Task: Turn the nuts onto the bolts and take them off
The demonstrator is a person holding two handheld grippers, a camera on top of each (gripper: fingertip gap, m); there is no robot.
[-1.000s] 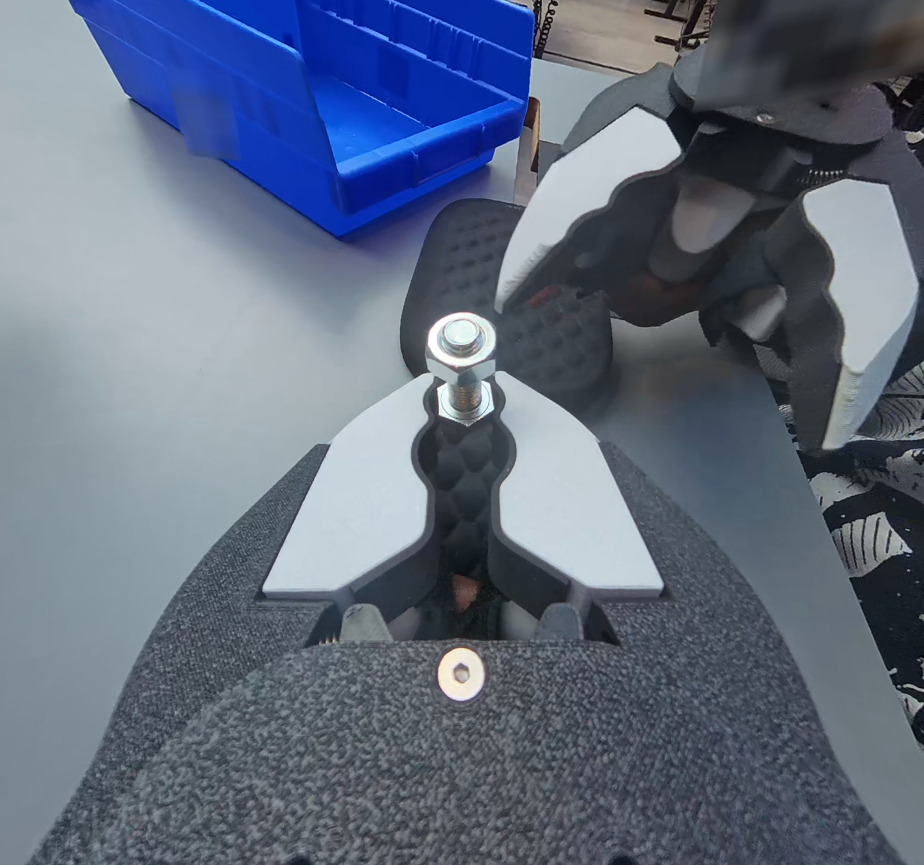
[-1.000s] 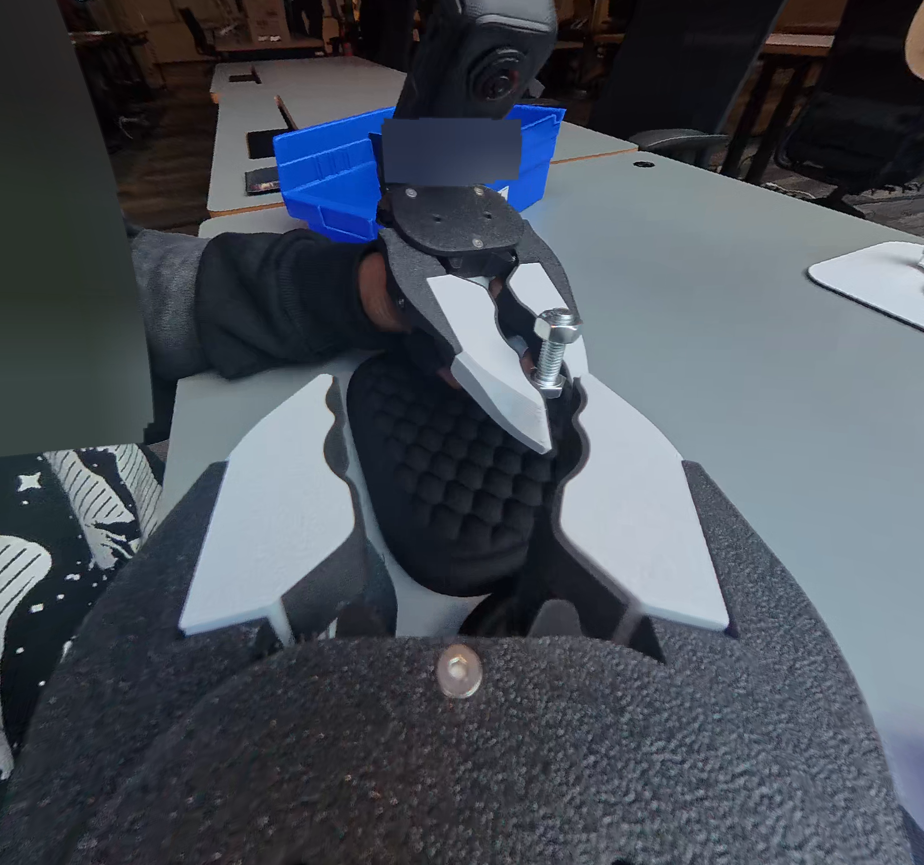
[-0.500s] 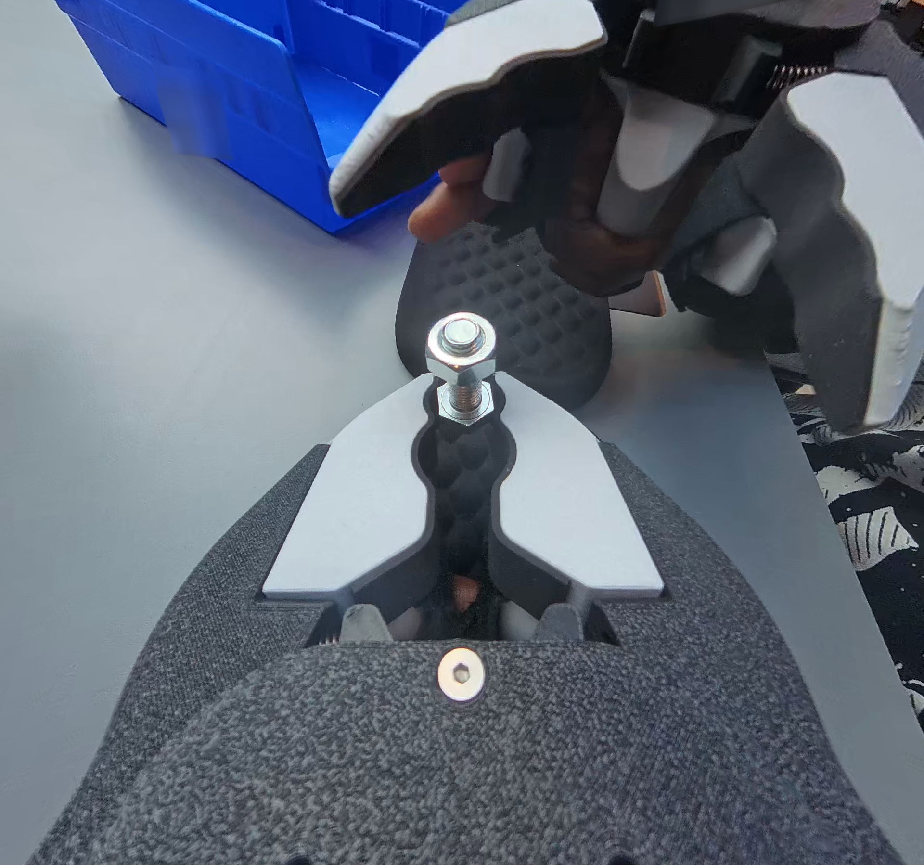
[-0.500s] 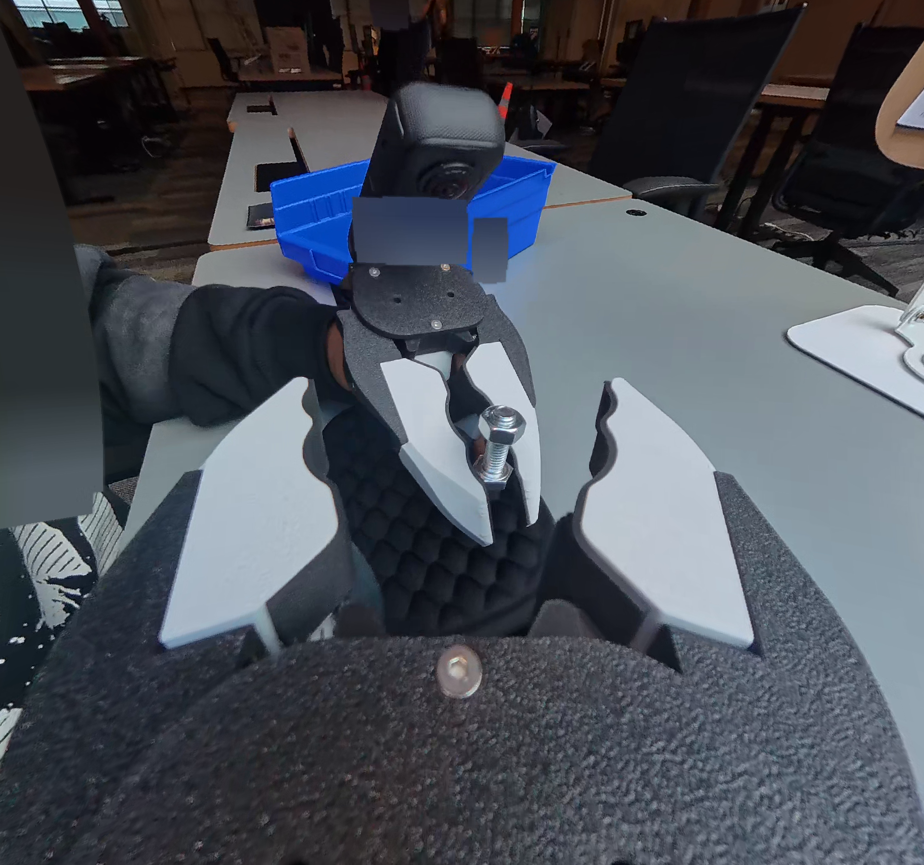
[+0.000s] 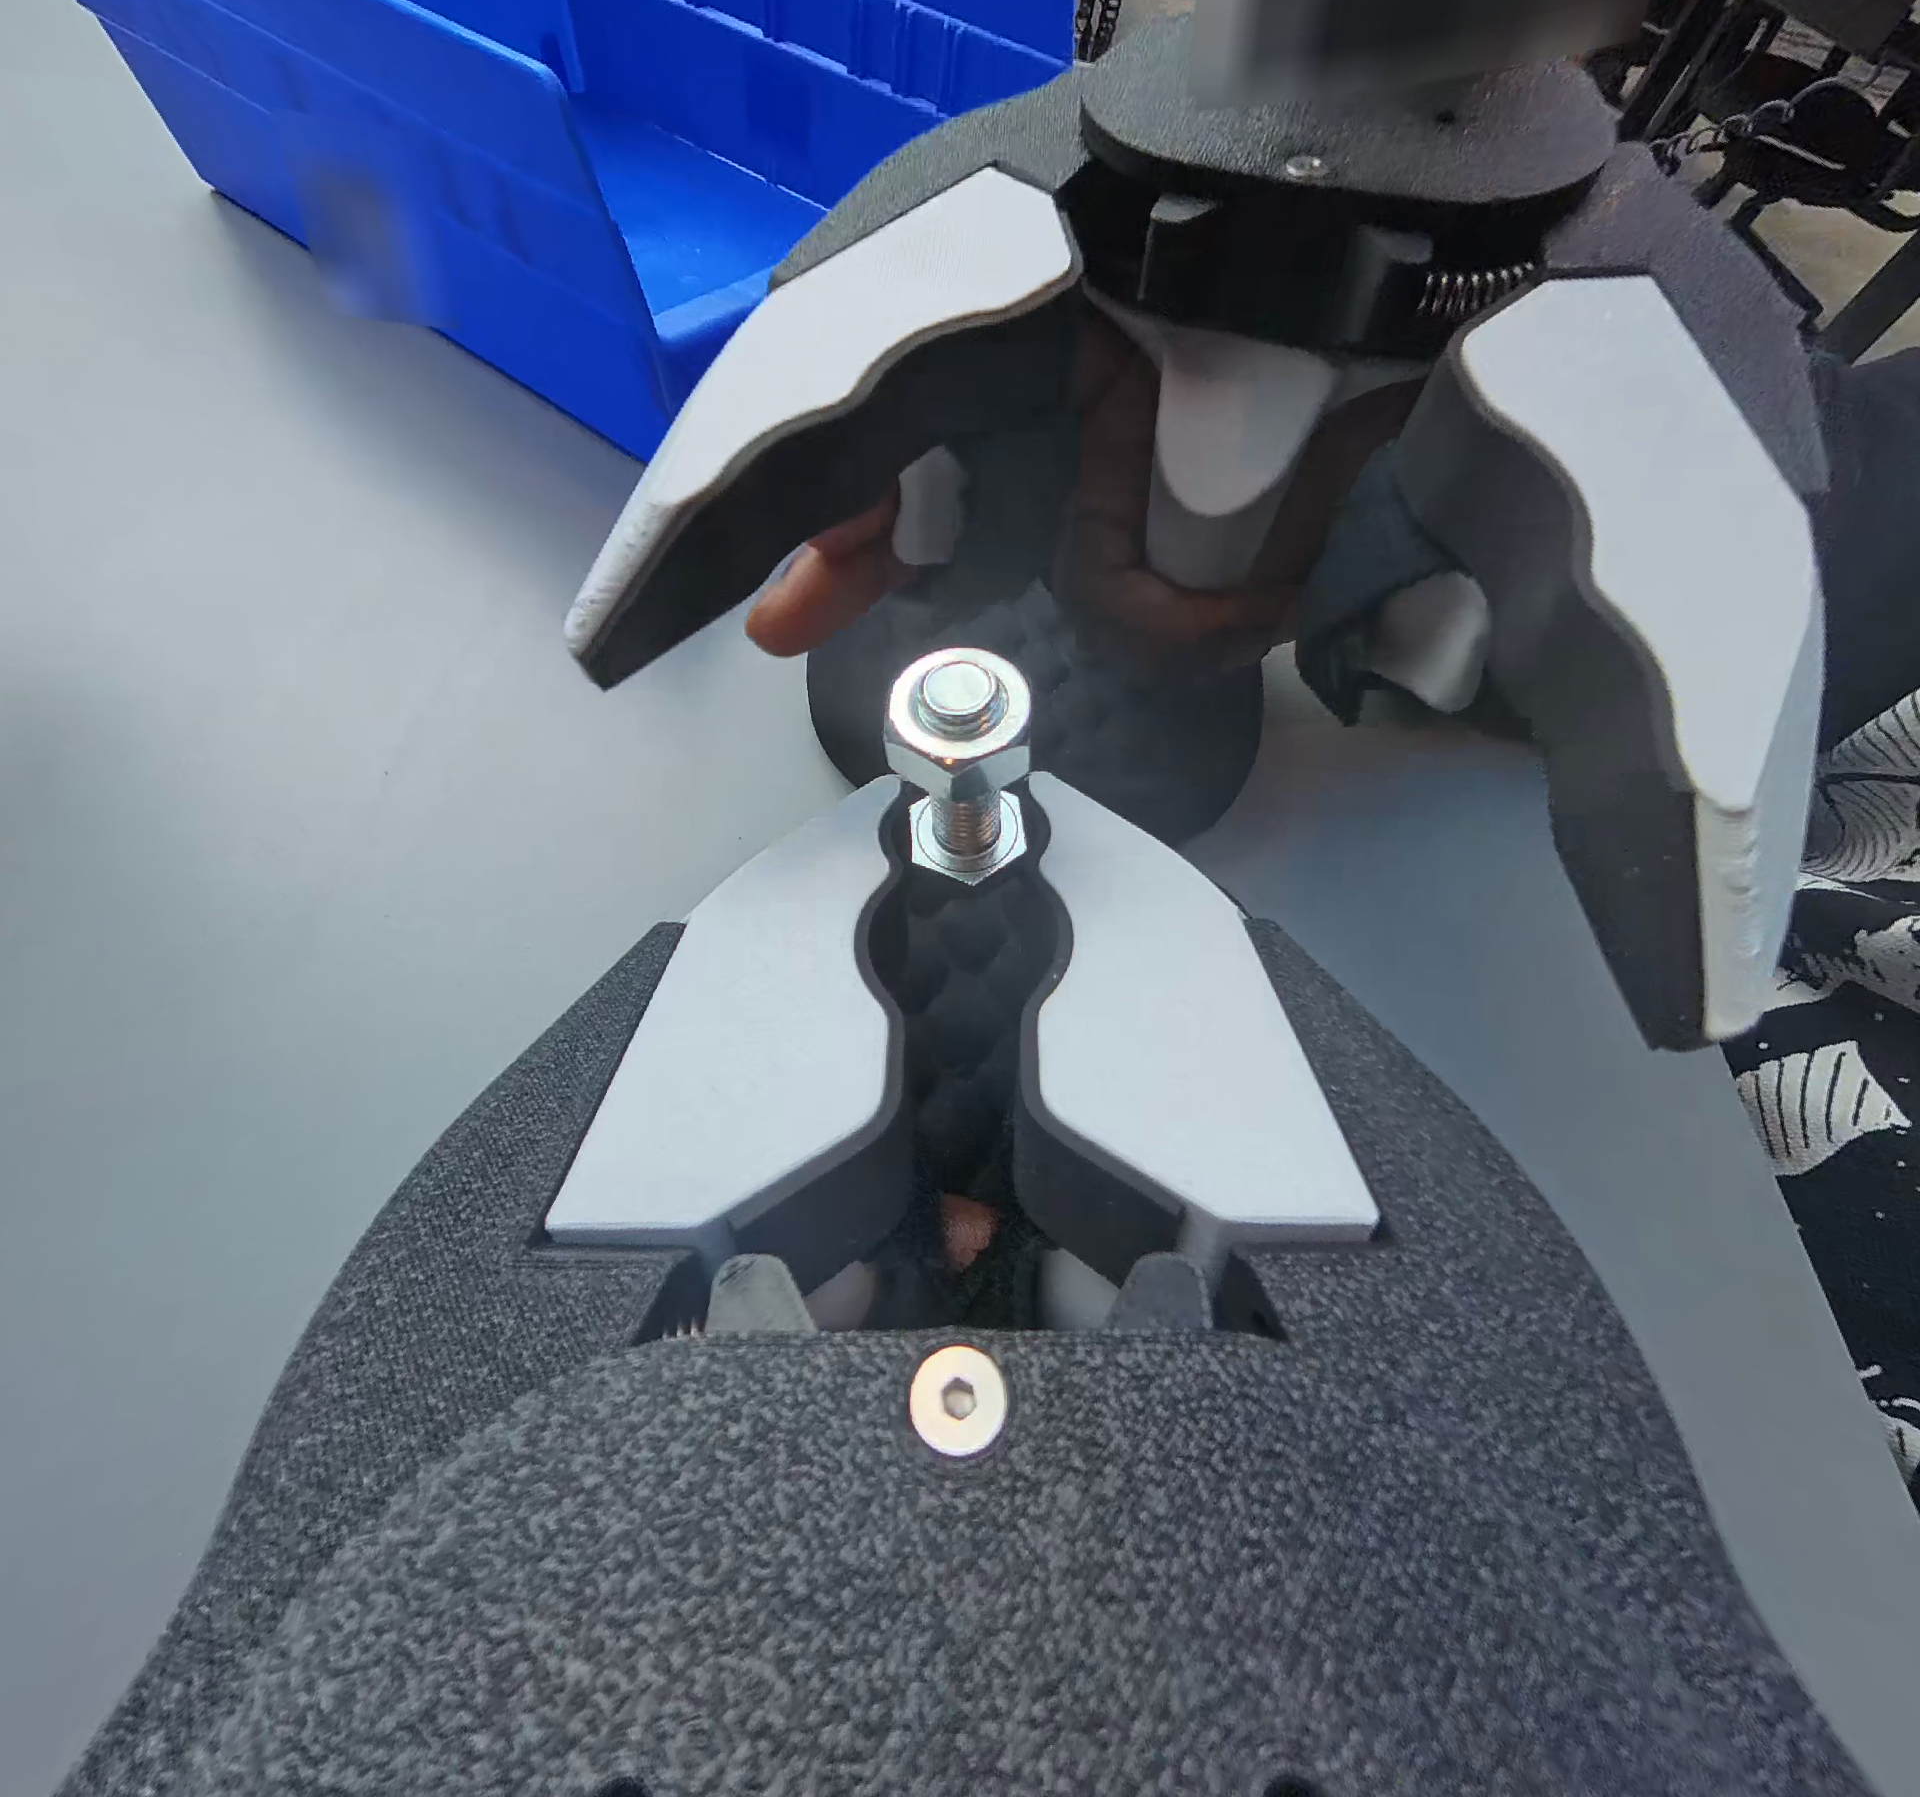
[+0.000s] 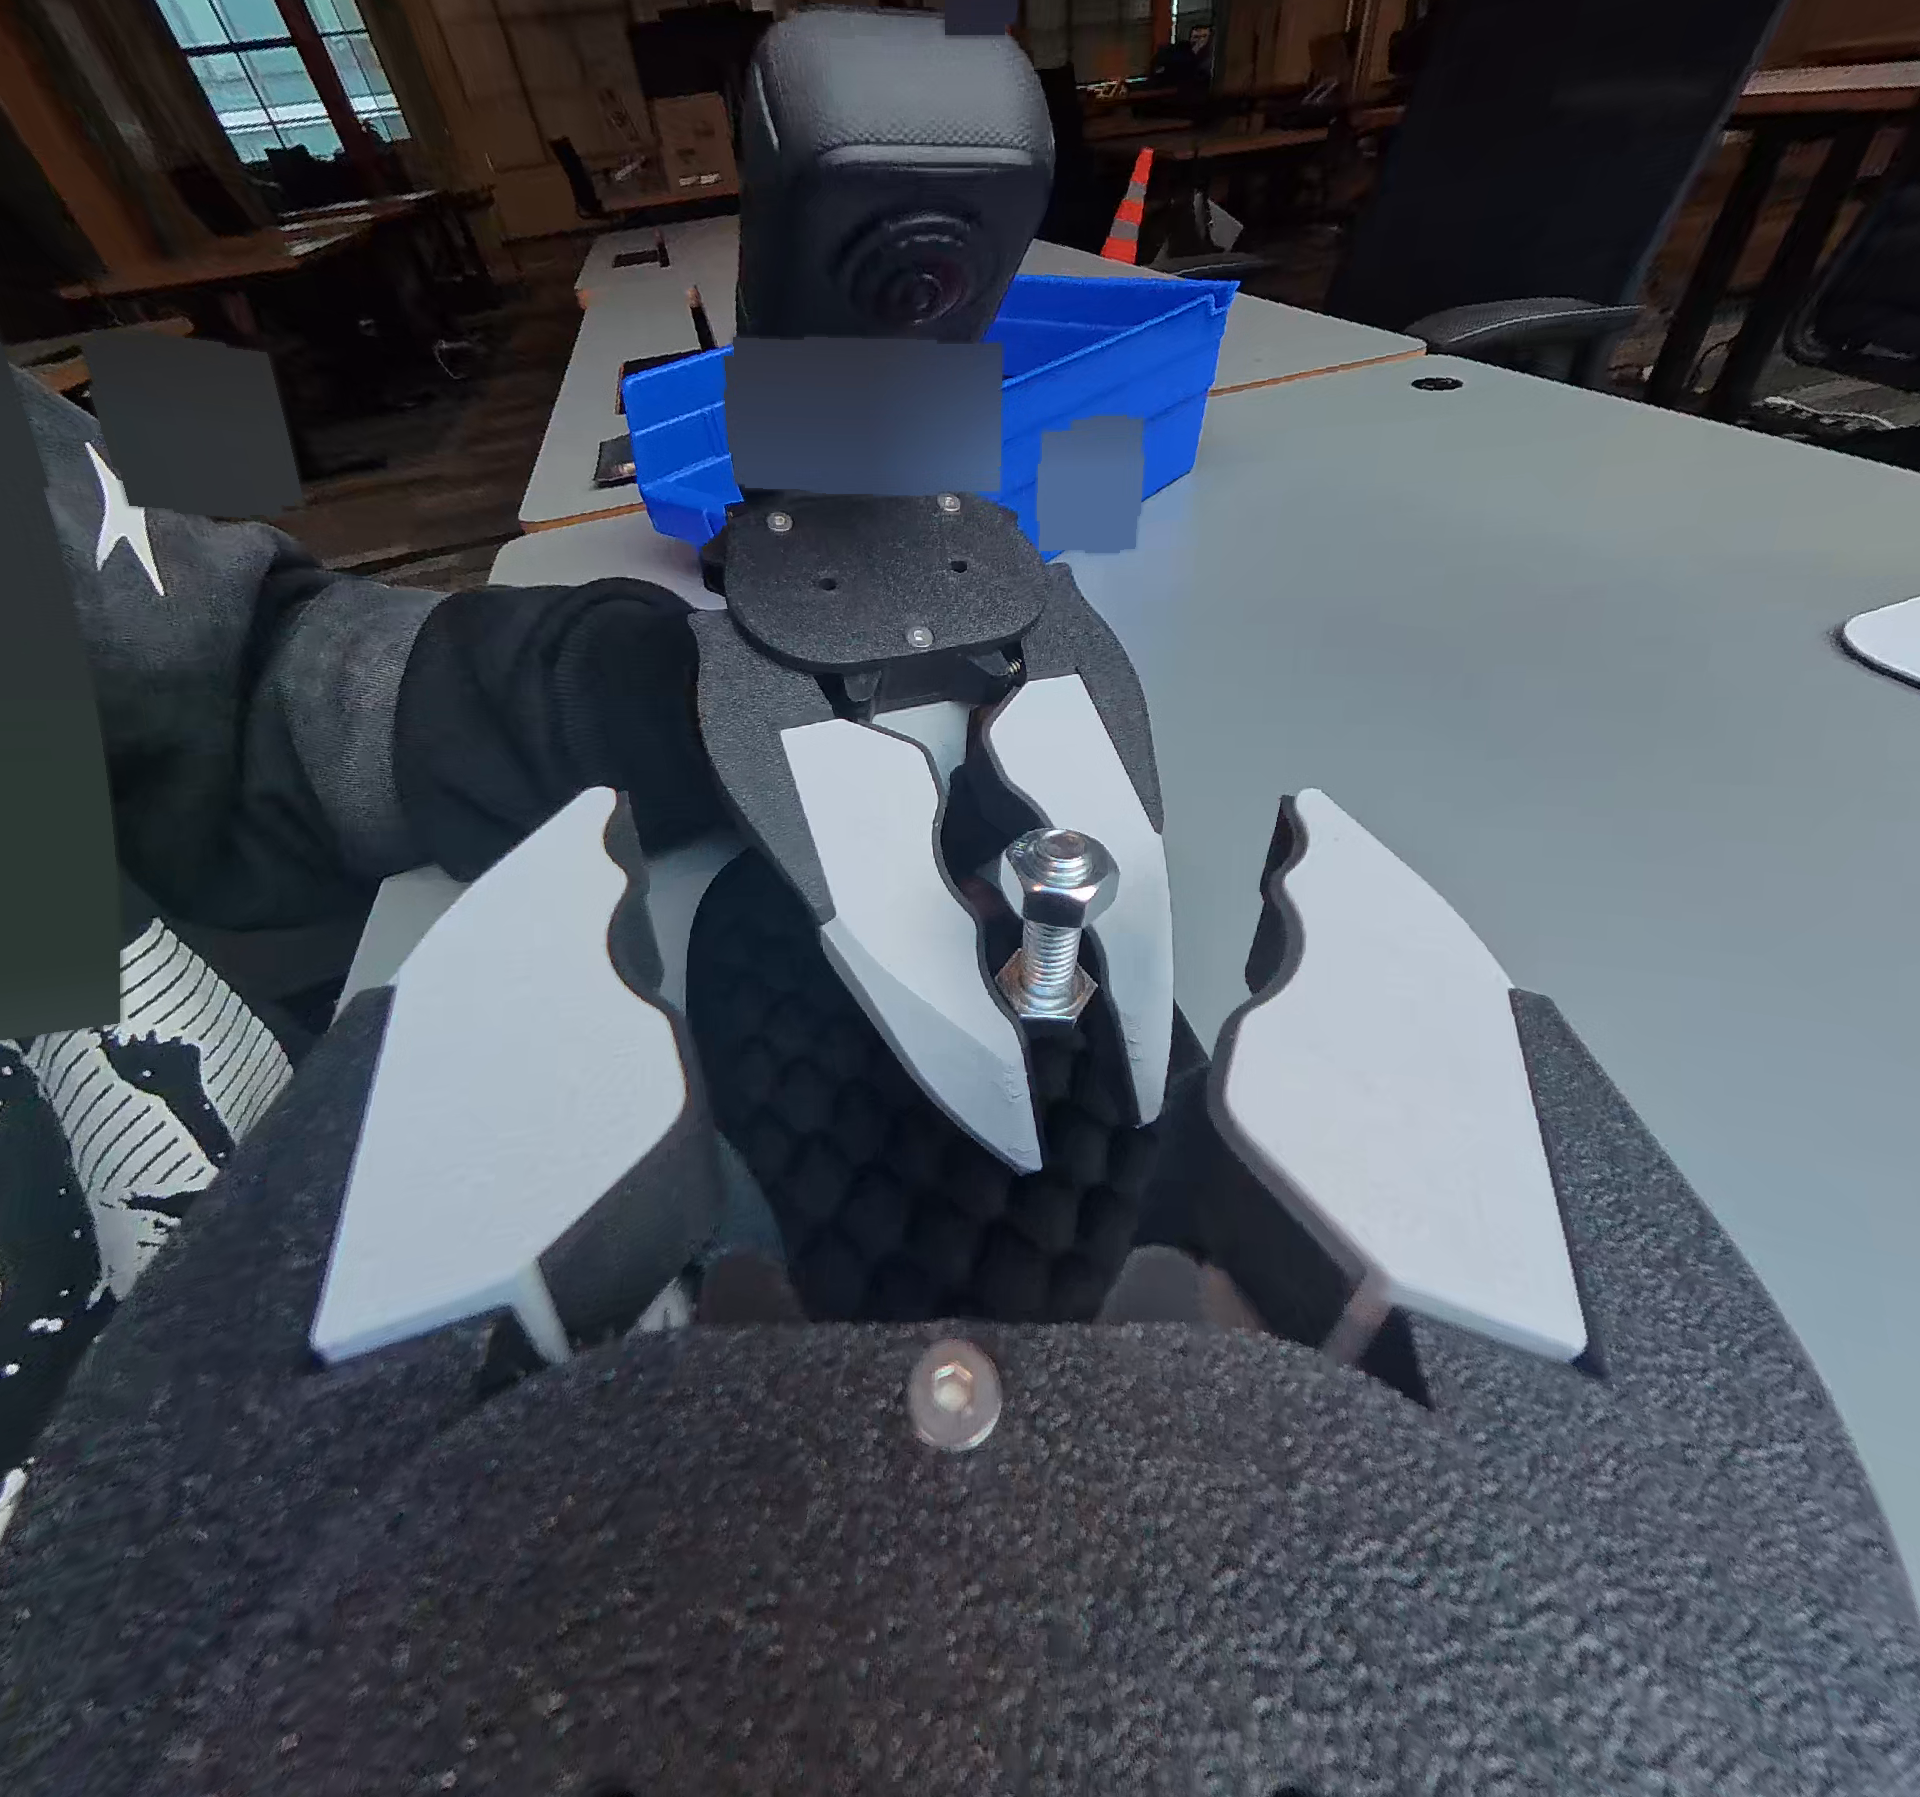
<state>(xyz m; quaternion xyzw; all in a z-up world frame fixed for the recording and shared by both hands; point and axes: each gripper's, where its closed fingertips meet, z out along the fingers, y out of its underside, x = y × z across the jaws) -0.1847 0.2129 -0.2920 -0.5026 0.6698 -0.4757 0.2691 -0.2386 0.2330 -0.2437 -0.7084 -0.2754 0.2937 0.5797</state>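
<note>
Left gripper (image 5: 961, 828) is pinched on the nut (image 5: 966, 838) at the bolt's (image 5: 961, 771) lower end, bolt upright. Right gripper (image 6: 961, 916) stands spread wide, its fingers flanking the bolt without contact

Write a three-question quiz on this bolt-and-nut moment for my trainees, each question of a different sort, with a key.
1. True or false: the right gripper is shut on the bolt.
2. What does the left gripper clamp? A) the nut at the shaft's lower end B) the blue bin C) nothing
3. Fill in: under both grippers lies a black, dimpled ____ on the grey table.

Key: 1 false; 2 A; 3 pad.
</note>
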